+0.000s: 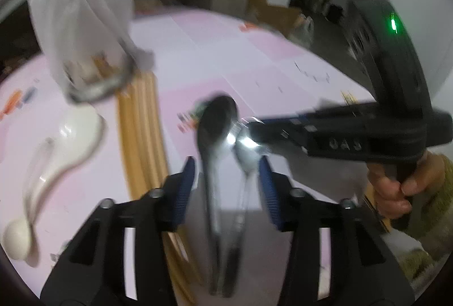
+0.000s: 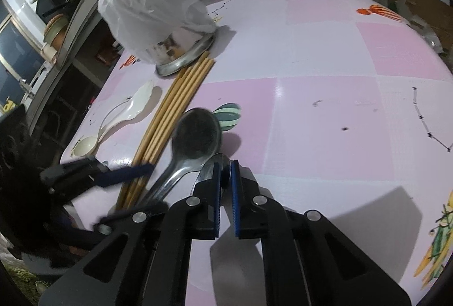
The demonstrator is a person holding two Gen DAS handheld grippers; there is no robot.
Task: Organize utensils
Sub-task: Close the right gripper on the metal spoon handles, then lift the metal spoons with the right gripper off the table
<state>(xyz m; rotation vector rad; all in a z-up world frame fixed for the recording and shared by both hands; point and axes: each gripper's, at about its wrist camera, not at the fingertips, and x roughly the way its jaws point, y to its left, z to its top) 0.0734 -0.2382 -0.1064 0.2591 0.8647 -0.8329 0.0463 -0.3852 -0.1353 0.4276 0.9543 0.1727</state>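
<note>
Looking through the left wrist camera, we are seeing a pink checked tablecloth [image 1: 226, 51] under a dim, cluttered room. A bag-covered metal holder [image 1: 85, 31] is lying tipped, chopsticks [image 1: 141, 130] beside it, two white spoons [image 1: 56, 153] nearby. Our left gripper [image 1: 226, 178] is standing apart around two metal spoons [image 1: 218, 136].

In the right wrist view, our right gripper [image 2: 225, 178] is clamping the smaller spoon's bowl [image 2: 218, 164].

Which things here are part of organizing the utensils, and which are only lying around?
Part of the job:
- two metal spoons; the right claw is shut on the smaller one
- left claw, open
- chopsticks
- white spoons
- holder covered with a plastic bag

Lying around:
- pink tablecloth
- boxes and clutter behind the table
</note>
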